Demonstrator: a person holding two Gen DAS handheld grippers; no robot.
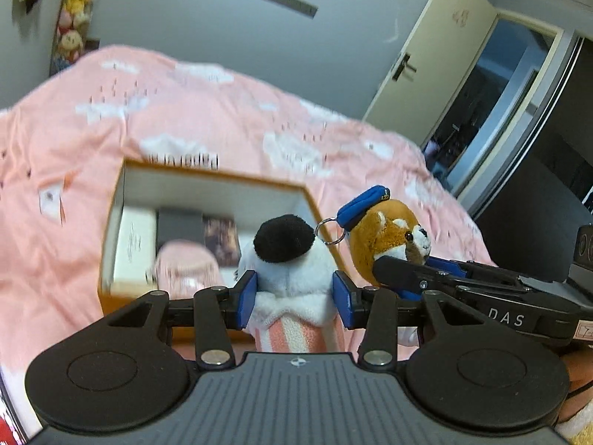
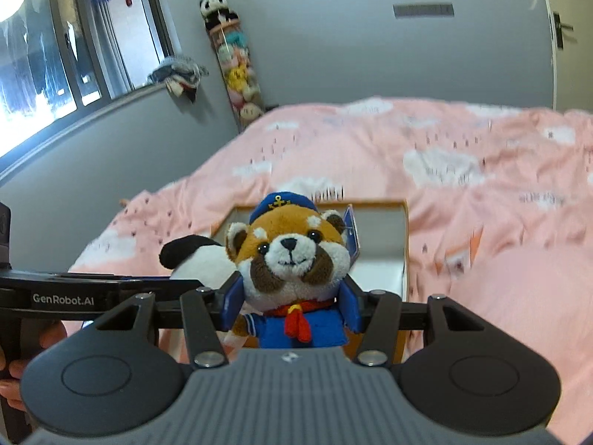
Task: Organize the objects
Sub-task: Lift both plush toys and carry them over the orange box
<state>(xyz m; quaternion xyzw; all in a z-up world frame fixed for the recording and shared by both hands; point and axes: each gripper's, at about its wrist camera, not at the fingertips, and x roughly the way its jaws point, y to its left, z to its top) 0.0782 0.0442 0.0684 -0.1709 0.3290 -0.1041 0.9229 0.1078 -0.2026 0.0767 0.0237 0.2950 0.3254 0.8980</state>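
A white plush toy [image 1: 289, 259] with a black patch and a pink striped lower part sits between the blue pads of my left gripper [image 1: 294, 293], which is shut on it. My right gripper [image 2: 292, 302] is shut on a red panda plush [image 2: 292, 259] in a blue sailor cap and suit with a red scarf. Both toys hang side by side above the near edge of an open orange-rimmed box [image 1: 222, 181] on the bed. The red panda plush [image 1: 389, 237] shows at the right of the left wrist view, and the white plush toy [image 2: 200, 263] at the left of the right wrist view.
The orange-rimmed box [image 2: 406, 244] holds a white carton [image 1: 133, 244], a dark item [image 1: 179, 226] and a pink item [image 1: 181, 267]. It rests on a pink cloud-print duvet [image 2: 444, 155]. A tall tube of plush toys [image 2: 237, 70] stands by the grey wall; a door [image 1: 426, 55] is at the right.
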